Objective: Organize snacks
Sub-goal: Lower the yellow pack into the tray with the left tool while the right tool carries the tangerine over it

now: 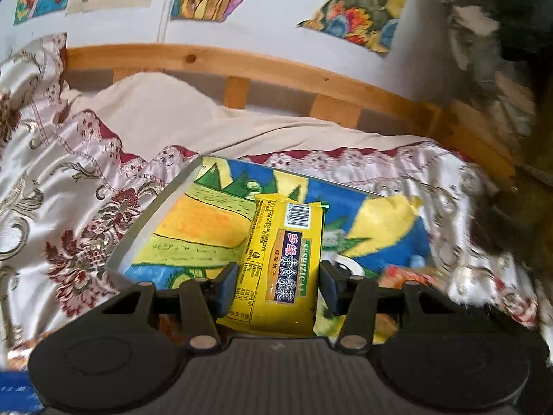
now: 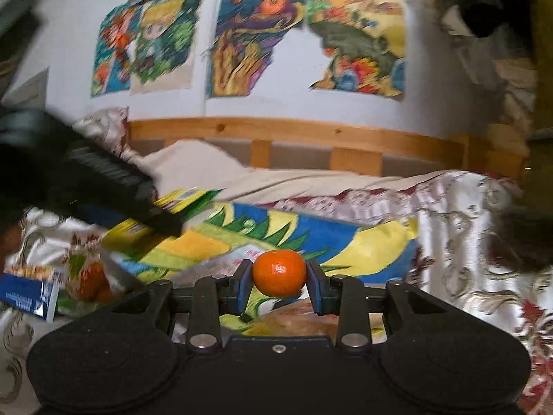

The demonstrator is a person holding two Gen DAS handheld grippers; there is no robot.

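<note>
My left gripper (image 1: 278,282) grips one yellow snack packet (image 1: 283,266). My right gripper (image 2: 279,286) pinches one tangerine (image 2: 279,272) above the painted tray (image 2: 345,238).

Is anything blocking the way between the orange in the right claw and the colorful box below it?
Nothing visible does. The tangerine sits pinched in the right claw, and the painted box lies open just beyond; the left claw is off to the side.
</note>
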